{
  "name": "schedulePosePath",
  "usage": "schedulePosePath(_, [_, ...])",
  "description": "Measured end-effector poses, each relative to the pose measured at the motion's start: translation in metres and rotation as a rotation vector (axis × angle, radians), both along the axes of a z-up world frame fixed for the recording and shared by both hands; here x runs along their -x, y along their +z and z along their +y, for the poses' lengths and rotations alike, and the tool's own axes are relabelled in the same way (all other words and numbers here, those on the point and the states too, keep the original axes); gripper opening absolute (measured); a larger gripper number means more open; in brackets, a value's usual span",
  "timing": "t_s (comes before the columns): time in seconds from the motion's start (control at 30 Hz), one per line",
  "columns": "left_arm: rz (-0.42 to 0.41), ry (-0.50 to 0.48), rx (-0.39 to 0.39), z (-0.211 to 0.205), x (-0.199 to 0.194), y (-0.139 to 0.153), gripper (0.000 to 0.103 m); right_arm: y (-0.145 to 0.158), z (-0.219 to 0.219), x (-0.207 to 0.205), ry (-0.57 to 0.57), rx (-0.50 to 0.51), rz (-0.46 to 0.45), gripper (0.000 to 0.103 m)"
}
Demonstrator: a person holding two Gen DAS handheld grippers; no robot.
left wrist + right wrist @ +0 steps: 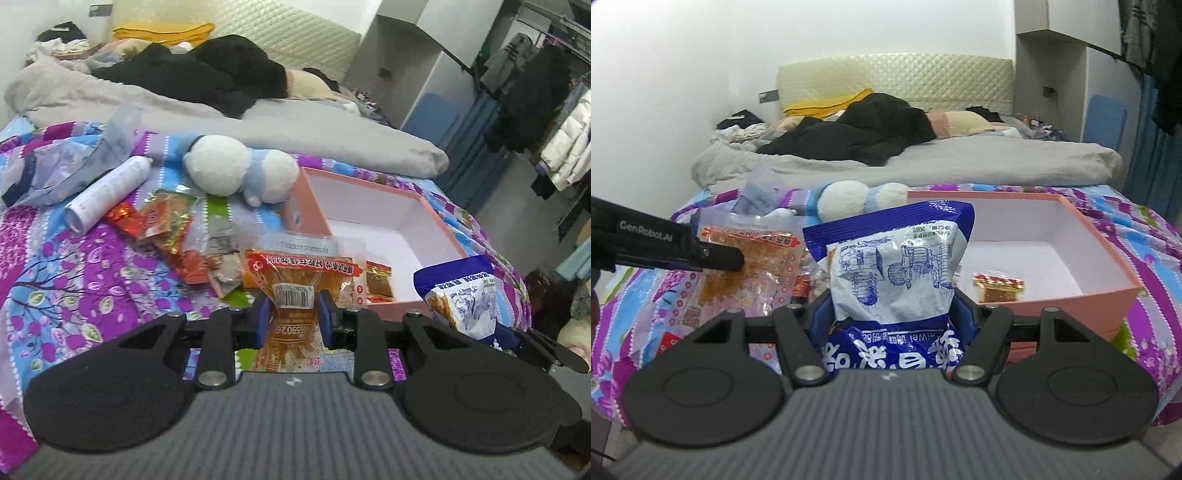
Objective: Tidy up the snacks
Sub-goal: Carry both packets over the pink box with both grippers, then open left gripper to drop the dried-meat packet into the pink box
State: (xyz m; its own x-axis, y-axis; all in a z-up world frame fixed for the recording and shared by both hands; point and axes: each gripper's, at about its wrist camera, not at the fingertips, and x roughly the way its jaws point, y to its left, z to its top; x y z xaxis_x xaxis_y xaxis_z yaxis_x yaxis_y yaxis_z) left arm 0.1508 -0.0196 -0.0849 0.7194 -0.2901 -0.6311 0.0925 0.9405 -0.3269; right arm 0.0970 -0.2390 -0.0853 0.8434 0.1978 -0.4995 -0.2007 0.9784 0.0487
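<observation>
The left gripper pinches an orange packet by its narrow middle, blue pads pressed on either side of the barcode, so the flat packet stands up out of the jaws and clear of the bed. The right gripper clamps a blue bag the same way — jaws wider, since the bag is puffy — with its top rising above the fingers. Both are held off the quilt, which fits a carry toward the pink box lying open on the bed just ahead and to the right. The box is nearly bare inside, with one small red-and-gold packet near its front wall, so it looks like the place where snacks are being gathered.

More snacks wait in a loose pile on the quilt left of the box, beside a white tube and a plush toy.

The left view shows that pile and the tube plainly; in the right view the blue bag and the left gripper hide most of them. The right view looks squarely into the box and shows the left gripper from the side, its finger across the orange packet. The left view catches the blue bag only at its right edge.
</observation>
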Motion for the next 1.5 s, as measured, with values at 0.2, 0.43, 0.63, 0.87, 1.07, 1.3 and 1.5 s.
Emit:
schedulePosePath(0.2, [0.011, -0.026, 0.008, -0.021, -0.017, -0.003, 0.03, -0.002, -0.017, -0.003, -0.037, -0.009, 0.008, 0.068])
schedulePosePath(0.43, [0.037, -0.073, 0.009, -0.047, -0.05, -0.009, 0.03, -0.009, -0.035, -0.019, -0.067, -0.014, 0.039, 0.068])
schedulePosePath(0.63, [0.064, -0.108, -0.011, -0.069, -0.091, -0.017, 0.03, -0.017, -0.046, -0.041, -0.089, -0.027, 0.072, 0.068])
schedulePosePath(0.87, [0.073, -0.137, -0.019, -0.093, -0.144, -0.023, 0.03, -0.02, -0.062, -0.08, -0.122, -0.041, 0.084, 0.068])
schedulePosePath(1.07, [0.085, -0.162, -0.031, -0.112, -0.19, -0.035, 0.027, -0.025, -0.077, -0.118, -0.139, -0.04, 0.088, 0.068])
schedulePosePath(1.3, [0.132, -0.158, -0.044, -0.116, -0.214, -0.061, 0.027, -0.051, -0.086, -0.156, -0.127, -0.03, 0.161, 0.068])
schedulePosePath(1.5, [0.144, -0.133, -0.048, -0.102, -0.208, -0.069, 0.027, -0.06, -0.086, -0.159, -0.128, -0.052, 0.177, 0.068])
